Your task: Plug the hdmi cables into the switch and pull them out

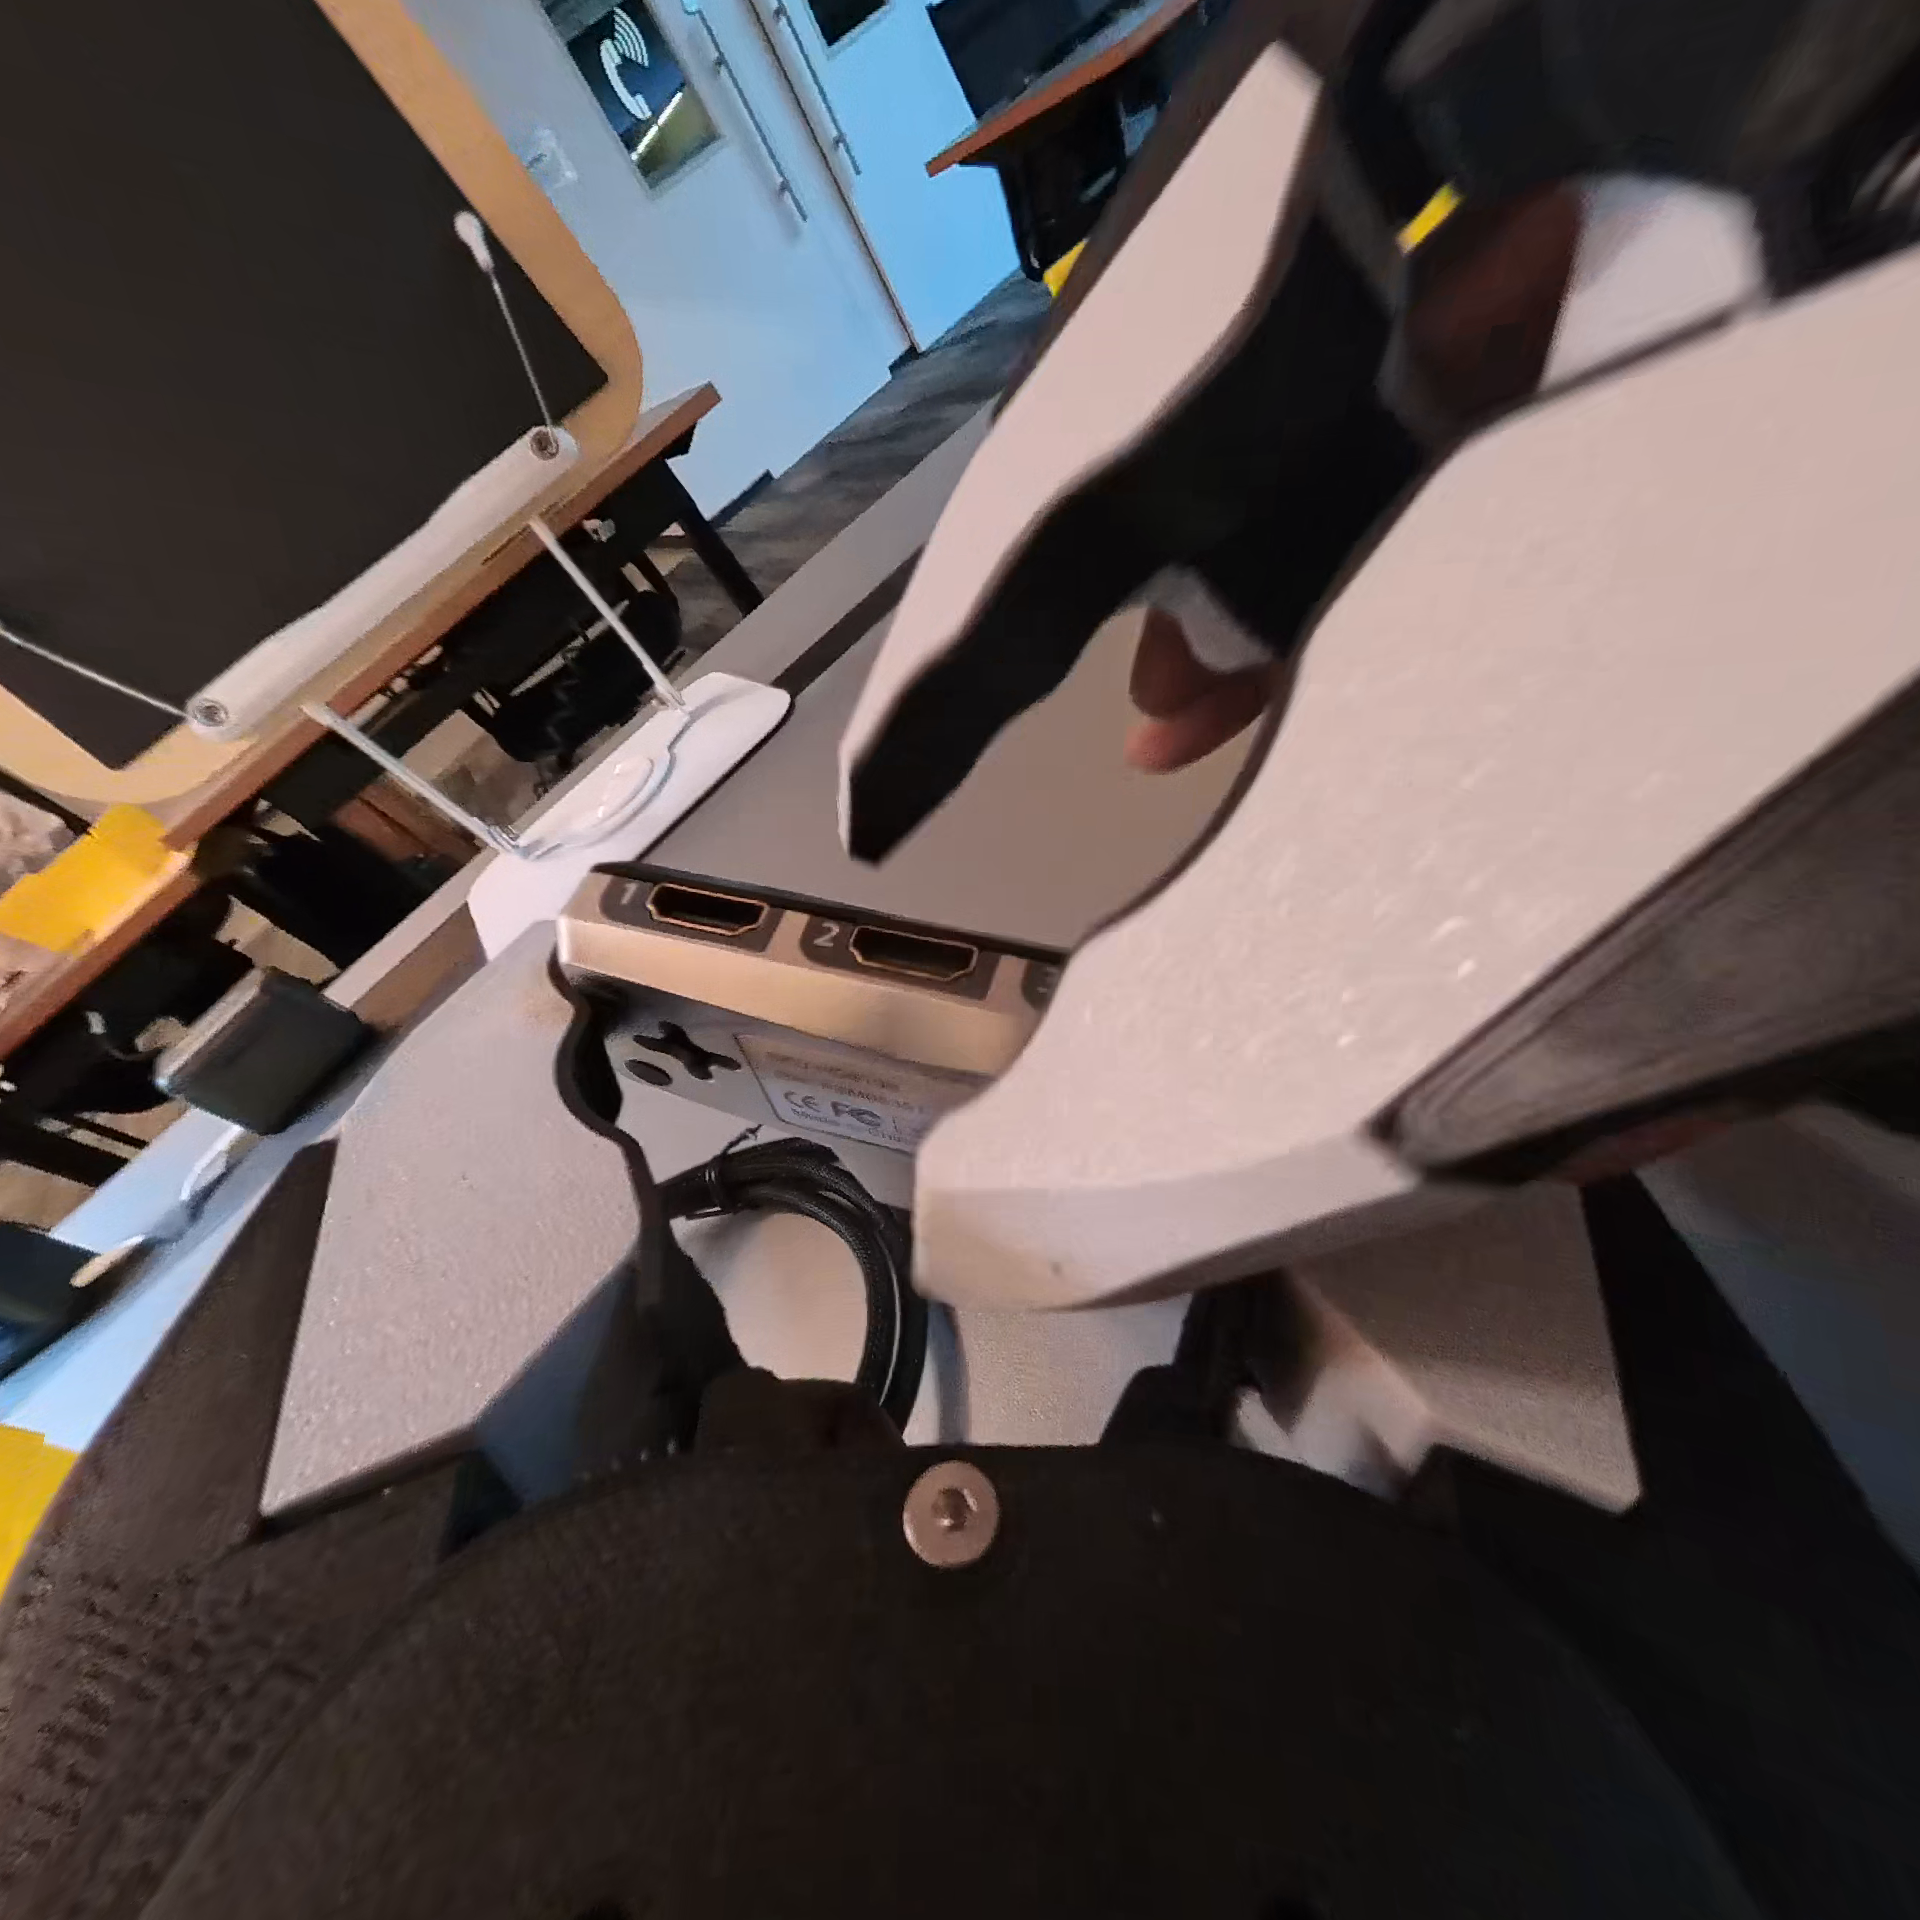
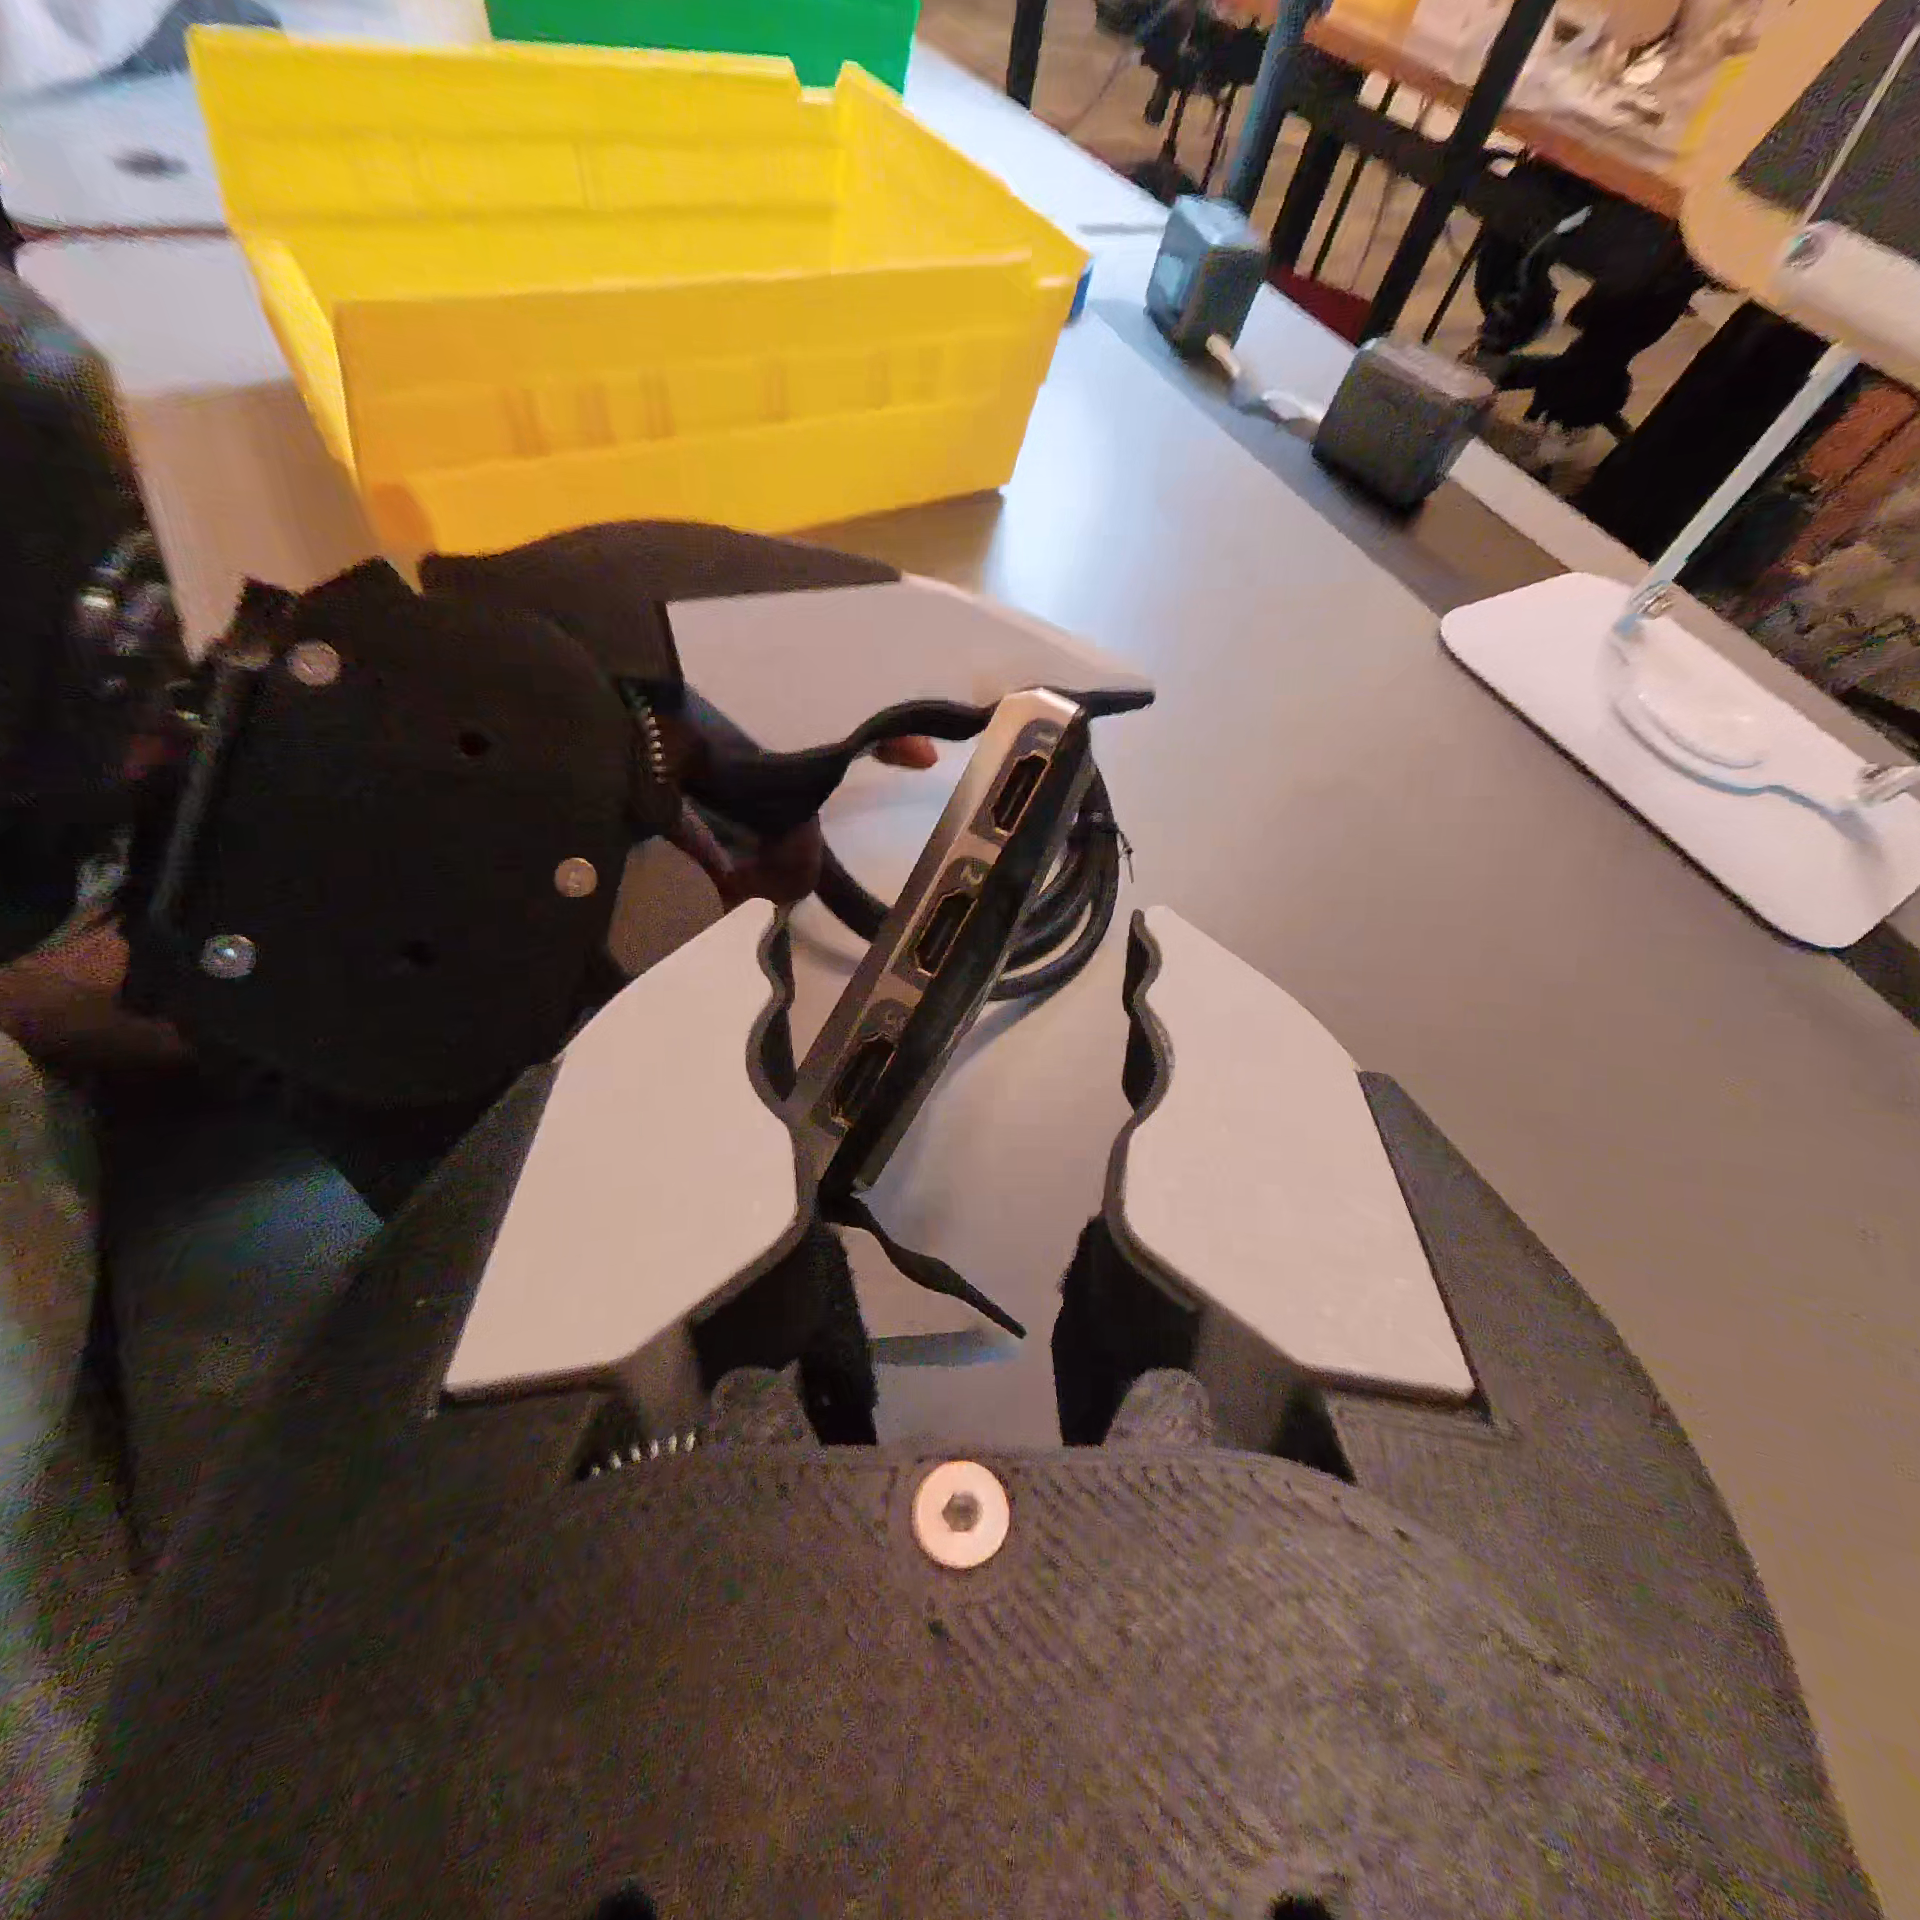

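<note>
The HDMI switch (image 1: 790, 987) is a slim silver and black box with a row of empty ports. My left gripper (image 1: 831, 1039) is shut on it lengthwise and holds it tilted on edge above the table. In the right wrist view the switch (image 2: 935, 935) stands between the fingers of my right gripper (image 2: 956, 925), which is open; its left finger (image 2: 665, 1143) touches the switch's lower end. The left gripper's black body (image 2: 395, 831) shows at the left. A black braided cable (image 2: 1070, 914) lies coiled behind the switch. No plug sits in any visible port.
A yellow bin (image 2: 644, 343) stands at the back of the grey table (image 2: 1351, 935), with a green bin (image 2: 707, 21) behind it. A white stand base (image 2: 1662, 748) is at the right near the table edge. Two grey cubes (image 2: 1392, 416) sit along that edge.
</note>
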`<state>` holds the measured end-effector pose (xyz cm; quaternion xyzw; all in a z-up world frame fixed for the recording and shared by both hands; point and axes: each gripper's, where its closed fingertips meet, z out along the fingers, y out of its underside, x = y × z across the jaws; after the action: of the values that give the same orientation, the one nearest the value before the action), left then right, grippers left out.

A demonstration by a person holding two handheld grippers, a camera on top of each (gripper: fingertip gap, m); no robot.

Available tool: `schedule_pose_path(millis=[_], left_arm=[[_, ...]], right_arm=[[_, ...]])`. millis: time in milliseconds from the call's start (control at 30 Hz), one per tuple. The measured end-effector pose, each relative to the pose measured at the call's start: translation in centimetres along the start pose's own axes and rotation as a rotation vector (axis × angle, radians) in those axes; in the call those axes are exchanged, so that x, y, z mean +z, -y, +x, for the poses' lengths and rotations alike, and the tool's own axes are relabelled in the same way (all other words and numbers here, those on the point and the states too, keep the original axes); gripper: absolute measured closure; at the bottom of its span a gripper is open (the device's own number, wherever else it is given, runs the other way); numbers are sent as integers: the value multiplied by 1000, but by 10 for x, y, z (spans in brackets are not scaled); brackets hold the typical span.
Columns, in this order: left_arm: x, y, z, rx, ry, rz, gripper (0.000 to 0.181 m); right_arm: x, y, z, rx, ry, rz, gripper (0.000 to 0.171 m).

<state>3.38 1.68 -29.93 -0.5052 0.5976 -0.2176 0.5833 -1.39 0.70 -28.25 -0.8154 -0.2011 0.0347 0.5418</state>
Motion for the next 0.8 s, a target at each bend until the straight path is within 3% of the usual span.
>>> schedule_pose_path(millis=[133,267,300,333,567,700,800], left_arm=[[1,1,10,126,7,-1,53],[3,-3,16,237,-22,-11,51],[1,1,18,235,-52,20,53],[-4,8,19,200,-75,67,55],[-42,40,-30,-222,-68,422,68],[-63,39,-77,-514,37,600,87],[-66,31,-88,-569,75,602,92]], right_arm=[[12,-20,-8,22,71,-111,126],[13,-30,-5,-3,45,-143,131],[11,-31,1,-16,8,-144,140],[8,-34,10,-77,-41,-148,149],[-45,3,68,-380,-372,-17,149],[-101,42,106,-523,-624,62,149],[-156,67,134,-580,-827,101,149]])
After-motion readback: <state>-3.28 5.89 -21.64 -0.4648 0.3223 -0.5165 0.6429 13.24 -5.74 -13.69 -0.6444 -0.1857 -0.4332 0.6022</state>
